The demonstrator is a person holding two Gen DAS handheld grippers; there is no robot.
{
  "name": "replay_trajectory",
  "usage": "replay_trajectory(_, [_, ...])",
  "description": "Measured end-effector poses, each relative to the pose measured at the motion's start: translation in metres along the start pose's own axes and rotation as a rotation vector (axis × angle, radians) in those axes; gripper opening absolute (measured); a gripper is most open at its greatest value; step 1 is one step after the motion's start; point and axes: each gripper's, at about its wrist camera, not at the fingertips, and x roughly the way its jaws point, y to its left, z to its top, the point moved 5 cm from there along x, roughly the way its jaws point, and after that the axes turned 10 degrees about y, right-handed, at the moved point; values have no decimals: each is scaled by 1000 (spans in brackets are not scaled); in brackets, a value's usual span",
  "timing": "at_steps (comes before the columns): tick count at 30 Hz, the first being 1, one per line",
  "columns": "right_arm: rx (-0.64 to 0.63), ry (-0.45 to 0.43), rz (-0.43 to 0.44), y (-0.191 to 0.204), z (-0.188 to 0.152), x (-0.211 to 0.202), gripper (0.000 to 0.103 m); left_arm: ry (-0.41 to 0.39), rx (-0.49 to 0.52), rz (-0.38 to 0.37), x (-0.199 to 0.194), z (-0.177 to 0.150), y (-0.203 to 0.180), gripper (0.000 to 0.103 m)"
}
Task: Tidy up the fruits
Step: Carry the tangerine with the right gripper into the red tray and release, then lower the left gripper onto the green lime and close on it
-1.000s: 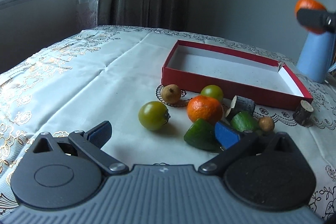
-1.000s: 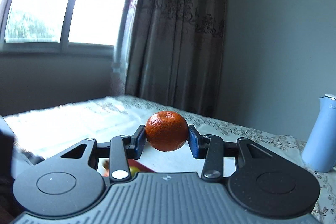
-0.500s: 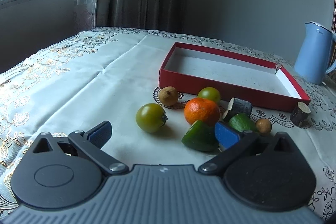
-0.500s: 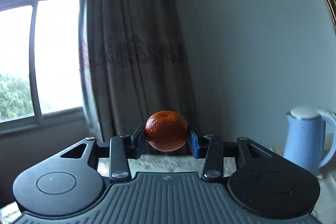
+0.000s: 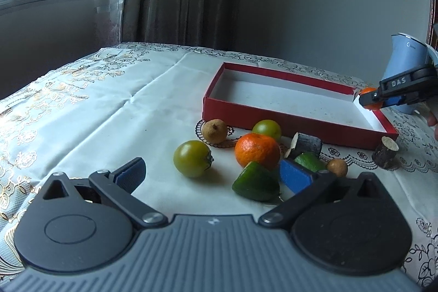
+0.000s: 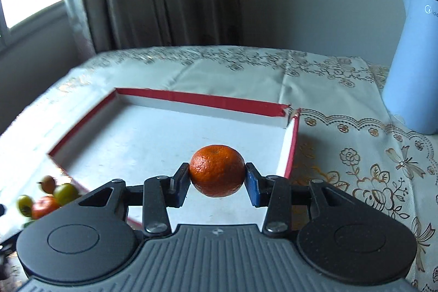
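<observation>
My right gripper (image 6: 217, 184) is shut on a tangerine (image 6: 217, 170) and holds it above the right part of the red box (image 6: 191, 97), whose white inside is bare. In the left wrist view that gripper (image 5: 373, 100) and its tangerine (image 5: 369, 92) hang over the box's (image 5: 273, 115) right end. My left gripper (image 5: 212, 175) is open and empty, low over the cloth. Before it lie a second tangerine (image 5: 257, 149), two green tomatoes (image 5: 192, 158) (image 5: 267, 129), two green wedges (image 5: 256, 185) (image 5: 309, 161) and two small brown fruits (image 5: 215, 131) (image 5: 337, 167).
Two dark wood stubs (image 5: 305, 144) (image 5: 386, 152) lie among the fruit in front of the box. A light blue kettle (image 6: 413, 62) stands at the far right. The embroidered tablecloth (image 5: 95, 100) stretches to the left, with curtains and a window behind.
My right gripper, raised and pointing at the wall before, has tilted down and dropped with the tangerine to just above the box's right end. My left gripper has barely moved.
</observation>
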Motion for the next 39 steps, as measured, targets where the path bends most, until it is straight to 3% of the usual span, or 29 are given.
replay_trajectory(4, [12,33,-57,-11,-5,16,43,-10,-1,-6,-2,0,0,103])
replay_trajectory(6, [17,25,-79,-12,-6,18,54,-14,3,-14,-2,0,-1,103])
replay_trajectory(8, [26,-3,-93,-13,-6,10,62,-20,3,-16,-3,0,-1,103])
replay_trajectory(12, [60,-120,-64,-12,-14,-32,62,-31,-14,-19,-5,1,2,103])
replay_trajectory(14, [38,-188,-13,-4,-30,-60,63,-39,-27,-22,-7,0,4,103])
replay_trajectory(17, [-3,-234,53,13,-72,-91,78,-45,-22,-53,-8,0,4,103])
replay_trajectory(23, [-50,-217,51,27,-150,-96,78,-63,61,-103,-12,-1,-11,103])
replay_trajectory(26, [-18,-185,86,25,-164,-92,78,-83,100,-112,-15,-2,-18,103])
replay_trajectory(28, [1,-219,104,23,-165,-97,78,-86,121,-102,-15,-2,-22,103])
replay_trajectory(37, [90,-157,193,7,-165,-85,78,15,237,-108,3,-7,-41,66])
replay_trajectory(39, [94,-153,199,7,-165,-84,78,44,232,-119,8,-7,-40,50])
